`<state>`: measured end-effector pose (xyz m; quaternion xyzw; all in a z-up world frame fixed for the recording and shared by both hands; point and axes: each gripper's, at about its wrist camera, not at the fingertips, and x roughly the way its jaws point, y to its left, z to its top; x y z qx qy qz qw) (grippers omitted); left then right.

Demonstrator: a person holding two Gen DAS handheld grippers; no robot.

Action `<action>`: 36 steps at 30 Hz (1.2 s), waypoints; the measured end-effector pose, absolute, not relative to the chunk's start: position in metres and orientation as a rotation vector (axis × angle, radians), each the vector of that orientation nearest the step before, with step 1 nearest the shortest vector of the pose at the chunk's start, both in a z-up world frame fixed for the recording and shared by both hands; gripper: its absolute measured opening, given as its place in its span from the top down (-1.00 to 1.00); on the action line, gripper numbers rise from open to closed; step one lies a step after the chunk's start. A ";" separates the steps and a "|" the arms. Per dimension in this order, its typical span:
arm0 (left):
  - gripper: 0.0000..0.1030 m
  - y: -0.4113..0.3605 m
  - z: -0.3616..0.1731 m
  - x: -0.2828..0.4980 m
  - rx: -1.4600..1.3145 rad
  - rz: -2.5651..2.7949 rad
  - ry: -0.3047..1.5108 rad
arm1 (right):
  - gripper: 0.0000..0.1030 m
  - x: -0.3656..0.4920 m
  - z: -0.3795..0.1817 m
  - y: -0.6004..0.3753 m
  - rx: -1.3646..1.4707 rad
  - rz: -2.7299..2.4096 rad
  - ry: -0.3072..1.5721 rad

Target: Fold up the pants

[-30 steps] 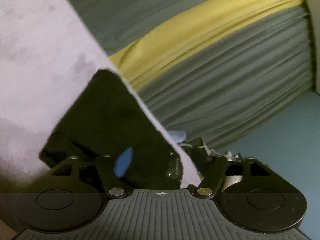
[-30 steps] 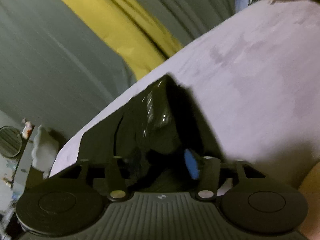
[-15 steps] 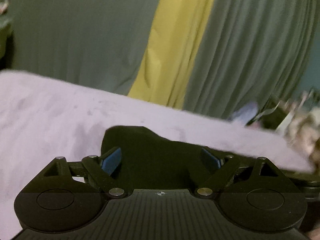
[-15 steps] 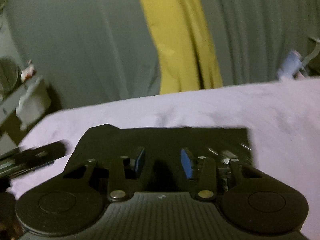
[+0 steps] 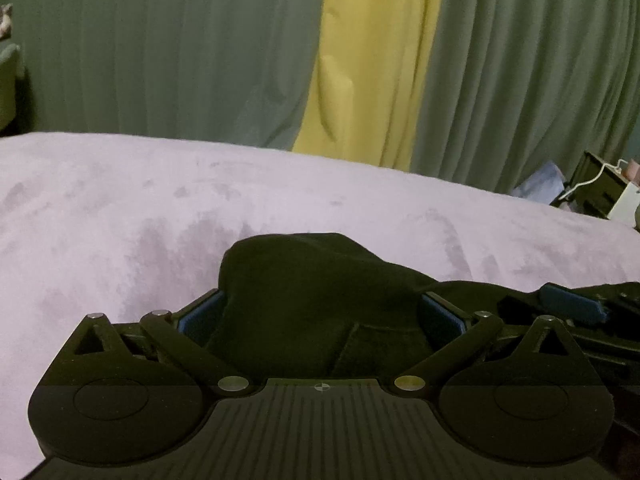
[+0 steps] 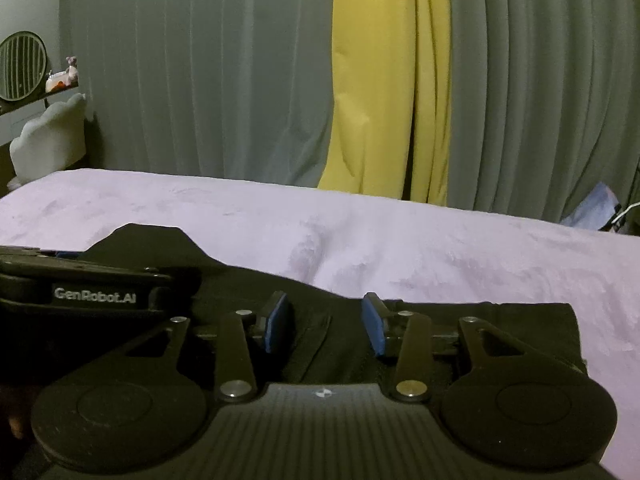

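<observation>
Left wrist view: left gripper [image 5: 320, 312], fingers spread wide, blue pads [image 5: 200, 314] showing on either side of a raised hump of the black pants [image 5: 304, 280]; cloth bulges between the pads but neither visibly pinches it, so judged released, not gripping; the hump sits directly ahead of the tool on the lilac bedspread [image 5: 160, 200], probably a fold edge just laid down and left standing proud; to the tool's right, the other tool's blue pad lies low on the same cloth; beyond the bed, green curtain [image 5: 160, 48] with a yellow panel [image 5: 372, 60].

Right wrist view: right gripper [image 6: 328, 322], jaws parted with a clear gap, nothing between them; pants [image 6: 500, 320] lie flat beneath and ahead of the tool, squared corner to its right, suggesting a completed fold being pressed or checked; left gripper [image 6: 96, 280] lies low at this tool's left, on the garment.

Differences: only this view shows the garment's flat extent and straight edge; only the left shows the unflattened hump.
</observation>
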<state>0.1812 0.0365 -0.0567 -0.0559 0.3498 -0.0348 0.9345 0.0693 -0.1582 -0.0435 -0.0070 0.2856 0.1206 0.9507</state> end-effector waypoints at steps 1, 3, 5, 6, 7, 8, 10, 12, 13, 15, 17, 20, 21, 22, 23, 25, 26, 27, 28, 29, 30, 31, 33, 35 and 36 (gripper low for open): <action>-1.00 0.033 -0.054 0.182 -0.112 -0.072 0.718 | 0.17 0.071 -0.042 -0.161 0.001 0.251 0.586; -1.00 0.032 -0.048 0.180 -0.108 -0.069 0.725 | 0.17 0.069 -0.037 -0.168 0.031 0.272 0.591; -1.00 0.039 -0.042 0.162 -0.139 -0.076 0.740 | 0.17 0.060 -0.026 -0.171 0.023 0.280 0.611; -1.00 0.045 -0.044 0.154 -0.162 -0.088 0.752 | 0.13 0.050 -0.020 -0.173 0.001 0.286 0.617; -1.00 0.054 -0.047 0.142 -0.212 -0.095 0.767 | 0.08 0.038 -0.017 -0.176 -0.019 0.296 0.609; -1.00 0.067 -0.051 0.130 -0.293 -0.101 0.783 | -0.13 0.023 -0.012 -0.180 -0.043 0.304 0.593; -1.00 0.090 -0.057 0.110 -0.420 -0.124 0.784 | -0.57 -0.003 -0.009 -0.191 -0.060 0.321 0.609; -1.00 0.098 -0.055 0.100 -0.415 -0.129 0.806 | -0.57 -0.030 -0.003 -0.209 -0.055 0.336 0.607; -1.00 0.099 -0.052 0.098 -0.405 -0.142 0.828 | -0.59 -0.038 0.001 -0.218 -0.036 0.346 0.621; -1.00 0.102 -0.048 0.096 -0.423 -0.181 0.856 | -0.84 -0.045 0.006 -0.244 0.051 0.275 0.658; -1.00 0.105 -0.049 0.099 -0.491 -0.242 0.877 | -0.84 -0.042 0.005 -0.277 0.204 0.228 0.696; -1.00 0.108 -0.055 0.110 -0.542 -0.267 0.917 | -0.83 -0.021 -0.020 -0.327 0.528 0.215 0.847; -1.00 0.104 -0.056 0.110 -0.552 -0.275 0.927 | -0.83 -0.014 -0.032 -0.339 0.625 0.229 0.895; -1.00 0.106 -0.056 0.113 -0.563 -0.293 0.936 | -0.82 -0.009 -0.045 -0.348 0.711 0.264 0.938; -1.00 0.106 -0.058 0.115 -0.567 -0.310 0.946 | -0.82 -0.005 -0.056 -0.354 0.782 0.300 0.968; -1.00 0.108 -0.061 0.119 -0.554 -0.348 0.974 | -0.83 0.003 -0.066 -0.362 0.854 0.358 0.967; -1.00 0.110 -0.063 0.122 -0.549 -0.372 0.984 | -0.83 0.009 -0.069 -0.365 0.877 0.392 0.975; -1.00 0.111 -0.065 0.124 -0.548 -0.389 0.993 | -0.83 0.015 -0.073 -0.367 0.903 0.425 0.977; -1.00 0.112 -0.066 0.127 -0.552 -0.407 0.999 | -0.83 0.020 -0.077 -0.367 0.922 0.452 0.983; -1.00 0.113 -0.066 0.129 -0.566 -0.424 1.001 | -0.83 0.026 -0.079 -0.366 0.933 0.479 0.989; -1.00 0.114 -0.067 0.132 -0.588 -0.439 1.003 | -0.84 0.030 -0.081 -0.364 0.941 0.506 0.988; -1.00 0.114 -0.069 0.136 -0.614 -0.443 1.002 | -0.84 0.034 -0.082 -0.361 0.941 0.521 0.986; -1.00 0.113 -0.073 0.141 -0.652 -0.435 0.992 | -0.87 0.039 -0.084 -0.353 0.938 0.548 0.975; -1.00 0.109 -0.075 0.146 -0.653 -0.440 0.978 | -0.87 0.042 -0.084 -0.348 0.944 0.577 0.969; -1.00 0.108 -0.076 0.147 -0.648 -0.443 0.977 | -0.87 0.043 -0.085 -0.347 0.960 0.583 0.967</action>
